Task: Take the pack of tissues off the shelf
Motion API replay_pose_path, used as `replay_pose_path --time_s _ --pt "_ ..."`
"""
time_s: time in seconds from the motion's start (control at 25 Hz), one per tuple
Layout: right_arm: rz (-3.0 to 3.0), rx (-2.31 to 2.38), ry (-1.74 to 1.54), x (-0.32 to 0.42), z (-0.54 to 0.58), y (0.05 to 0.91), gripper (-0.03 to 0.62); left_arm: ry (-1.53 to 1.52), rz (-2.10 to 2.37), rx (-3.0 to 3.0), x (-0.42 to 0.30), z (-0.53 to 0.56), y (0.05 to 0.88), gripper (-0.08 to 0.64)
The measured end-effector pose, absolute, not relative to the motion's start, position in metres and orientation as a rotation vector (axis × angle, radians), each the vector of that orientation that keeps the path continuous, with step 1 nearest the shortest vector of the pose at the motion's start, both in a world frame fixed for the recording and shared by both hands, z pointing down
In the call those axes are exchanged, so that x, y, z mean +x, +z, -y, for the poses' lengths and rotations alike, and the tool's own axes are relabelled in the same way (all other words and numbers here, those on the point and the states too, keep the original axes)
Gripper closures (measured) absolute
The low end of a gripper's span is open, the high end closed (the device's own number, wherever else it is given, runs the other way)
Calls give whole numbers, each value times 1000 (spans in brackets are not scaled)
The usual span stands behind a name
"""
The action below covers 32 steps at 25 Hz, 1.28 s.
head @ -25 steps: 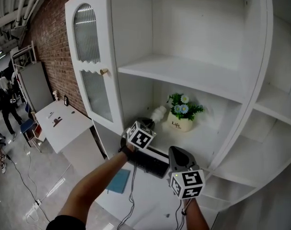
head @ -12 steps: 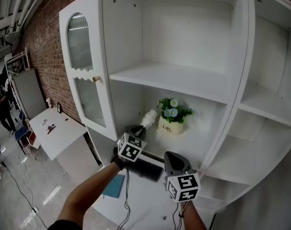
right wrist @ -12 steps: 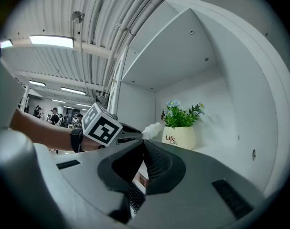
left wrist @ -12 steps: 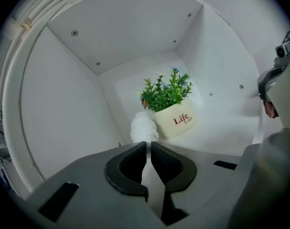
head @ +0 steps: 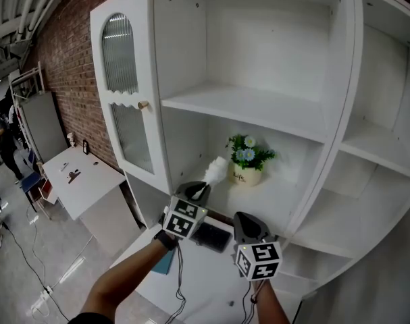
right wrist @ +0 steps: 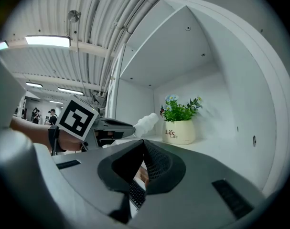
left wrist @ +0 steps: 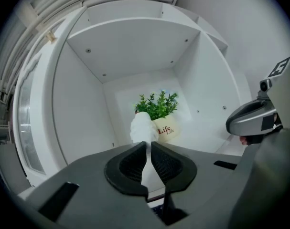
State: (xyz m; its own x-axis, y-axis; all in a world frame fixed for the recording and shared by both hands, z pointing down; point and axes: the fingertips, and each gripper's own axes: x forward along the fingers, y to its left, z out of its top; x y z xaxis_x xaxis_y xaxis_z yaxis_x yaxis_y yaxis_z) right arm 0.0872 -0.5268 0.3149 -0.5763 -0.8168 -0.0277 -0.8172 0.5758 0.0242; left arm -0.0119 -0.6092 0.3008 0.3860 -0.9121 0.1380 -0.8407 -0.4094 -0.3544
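My left gripper (head: 200,190) – lower centre – is clamped on the pack of tissues (head: 217,171) (white, left of the potted plant (head: 248,159)); right gripper (head: 247,220) closed, empty.

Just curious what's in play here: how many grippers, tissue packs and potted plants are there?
Grey two-jaw grippers: 2 (left gripper, right gripper)
White soft tissue pack, in the left gripper: 1
Green potted plant in cream pot: 1
Total: 4

I face a white cabinet (head: 340,79). On its middle shelf (head: 289,198) a potted plant (head: 247,162) stands upright near the back wall, its pot marked "Life". Below, a white desk (head: 205,275) carries a dark keyboard (head: 213,235).
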Motion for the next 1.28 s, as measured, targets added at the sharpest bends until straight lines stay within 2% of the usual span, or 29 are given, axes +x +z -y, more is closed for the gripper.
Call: replay_pose_path --time_s 0.52,1.28 --pt "-2762 -1352 -53 62 494 325 591 -181 -1692 -2463 -43 525 306 517" --pt "-2750 -1327 -180 43 472 379 591 -31 -1768 -2498 -64 454 367 517"
